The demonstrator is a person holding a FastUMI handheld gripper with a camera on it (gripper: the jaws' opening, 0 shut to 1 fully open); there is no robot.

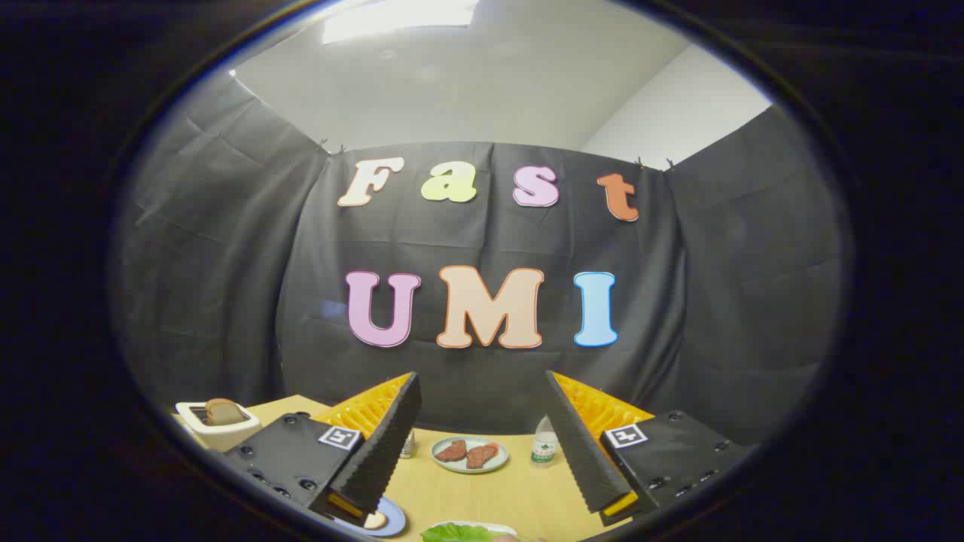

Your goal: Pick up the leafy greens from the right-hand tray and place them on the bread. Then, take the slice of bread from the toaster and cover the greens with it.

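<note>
Above the table [482, 500], the gripper [482, 384] hovers — fingers apart.

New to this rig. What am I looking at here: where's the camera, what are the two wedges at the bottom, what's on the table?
The camera rides on a handheld two-finger gripper and looks forward along it. The two ridged wedges are its fingers, spread apart and holding nothing. Between and beyond them, on the pale wooden table, sits a round plate with two brown meat slices, with a small clear bottle beside it. Far left stands a white toaster with a brown bread slice sticking up. Nearest the camera lie green leafy greens; a blue plate peeks from under the left finger.
</note>
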